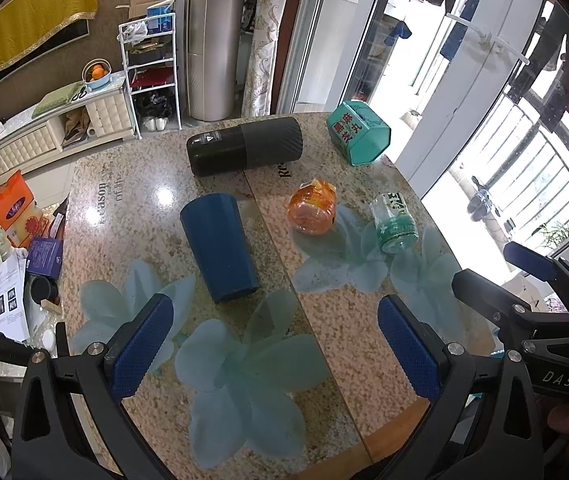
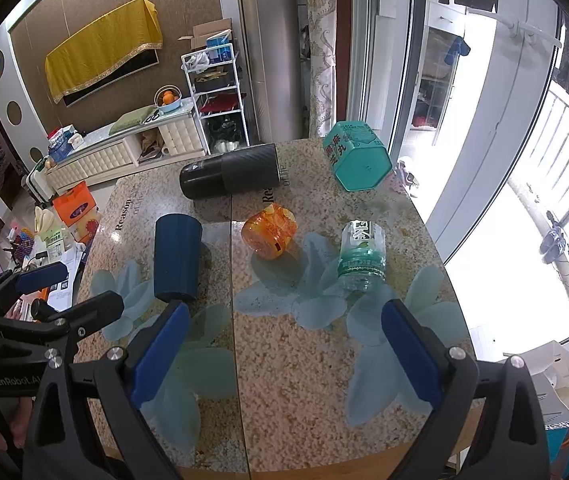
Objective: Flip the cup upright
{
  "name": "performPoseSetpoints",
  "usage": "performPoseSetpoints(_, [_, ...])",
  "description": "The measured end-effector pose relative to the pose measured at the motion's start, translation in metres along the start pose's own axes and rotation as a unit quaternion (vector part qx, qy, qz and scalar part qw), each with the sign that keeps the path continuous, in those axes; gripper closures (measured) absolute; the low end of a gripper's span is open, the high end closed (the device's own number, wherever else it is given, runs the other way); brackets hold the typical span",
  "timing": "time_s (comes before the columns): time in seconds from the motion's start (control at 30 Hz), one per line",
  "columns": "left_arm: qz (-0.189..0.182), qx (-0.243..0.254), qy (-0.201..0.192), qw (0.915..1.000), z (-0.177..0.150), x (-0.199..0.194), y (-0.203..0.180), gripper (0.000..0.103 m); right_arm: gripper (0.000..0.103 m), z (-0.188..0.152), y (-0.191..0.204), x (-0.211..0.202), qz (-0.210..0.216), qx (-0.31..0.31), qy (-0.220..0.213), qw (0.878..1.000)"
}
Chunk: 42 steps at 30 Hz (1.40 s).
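A dark blue cup (image 1: 219,248) lies on its side on the granite table (image 1: 344,336), its wider end toward me; it also shows in the right wrist view (image 2: 176,258). My left gripper (image 1: 274,344) is open and empty, hovering above the table just in front of the cup. My right gripper (image 2: 284,356) is open and empty, hovering to the right of the cup, in front of the clear green bottle (image 2: 362,256). The right gripper also shows at the right edge of the left wrist view (image 1: 496,276).
On the table lie a black cylinder (image 1: 244,146), a teal hexagonal tin (image 1: 358,133), an orange jar (image 1: 312,212) and a clear green bottle (image 1: 394,222). A cluttered side table (image 1: 8,264) stands left; glass doors are at right.
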<state>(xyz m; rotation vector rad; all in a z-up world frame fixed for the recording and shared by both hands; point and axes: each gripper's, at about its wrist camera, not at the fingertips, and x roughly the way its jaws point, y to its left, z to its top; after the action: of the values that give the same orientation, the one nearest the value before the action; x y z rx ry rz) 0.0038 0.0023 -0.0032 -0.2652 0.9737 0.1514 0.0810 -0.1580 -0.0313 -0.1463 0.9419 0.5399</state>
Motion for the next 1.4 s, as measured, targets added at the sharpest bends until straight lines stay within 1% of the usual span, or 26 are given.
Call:
performPoseSetpoints(0.6, [-0.001, 0.002, 0.004, 1.0000, 0.000, 0.003, 0.000, 0.000, 0.006, 0.000, 0.000, 0.001, 0.002, 0.000, 0.002, 1.000])
performPoseSetpoints(0.87, [-0.016, 0.003, 0.019, 0.9997, 0.000, 0.007, 0.002, 0.000, 0.006, -0.002, 0.000, 0.002, -0.001, 0.003, 0.003, 1.000])
performPoseSetpoints(0.97, [-0.001, 0.007, 0.033, 0.9994, 0.002, 0.012, 0.003, 0.000, 0.006, -0.003, 0.000, 0.002, -0.001, 0.004, 0.004, 1.000])
performPoseSetpoints(1.07, [0.004, 0.007, 0.047, 0.9989, 0.005, 0.020, 0.005, 0.000, 0.006, -0.005, -0.005, 0.001, -0.003, 0.011, 0.007, 1.000])
performPoseSetpoints(1.13, [0.001, 0.007, 0.057, 0.9983, 0.007, 0.026, 0.005, 0.000, 0.006, -0.008, -0.009, 0.001, -0.003, 0.017, 0.011, 1.000])
performPoseSetpoints(1.2, [-0.012, 0.011, 0.067, 0.9977, 0.010, 0.033, 0.004, 0.000, 0.006, -0.008, -0.014, 0.002, -0.002, 0.024, 0.015, 1.000])
performPoseSetpoints(1.4, [-0.015, 0.025, 0.094, 0.9952, 0.029, 0.057, -0.006, 0.000, 0.006, -0.007, -0.035, 0.009, -0.001, 0.037, 0.033, 0.999])
